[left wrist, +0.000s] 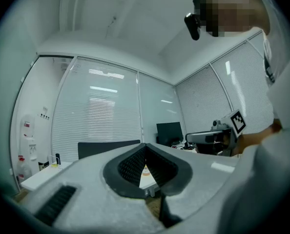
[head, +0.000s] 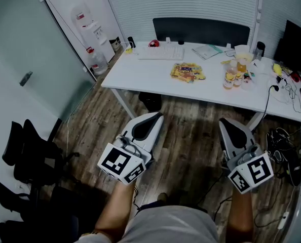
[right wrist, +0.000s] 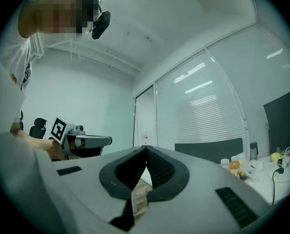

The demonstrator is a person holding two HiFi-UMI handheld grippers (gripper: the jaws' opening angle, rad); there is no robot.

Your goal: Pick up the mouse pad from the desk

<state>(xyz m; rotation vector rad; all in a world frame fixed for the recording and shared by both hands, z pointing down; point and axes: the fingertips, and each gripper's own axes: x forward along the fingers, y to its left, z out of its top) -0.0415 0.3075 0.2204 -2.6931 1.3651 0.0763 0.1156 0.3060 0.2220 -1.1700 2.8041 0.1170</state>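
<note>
The left gripper (head: 157,116) and right gripper (head: 224,121) are pressed together, empty, because the person stands well back from the desk (head: 140,77); the mouse pad (head: 207,51), likely the pale flat sheet, lies there.

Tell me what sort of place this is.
Most likely an office room: a white desk with a keyboard on it, a water dispenser in the corner, and black office chairs against the wall.

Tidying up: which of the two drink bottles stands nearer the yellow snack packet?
The left-hand bottle, closest to the snack packet; the other bottle stands right of it, farther away.
</note>
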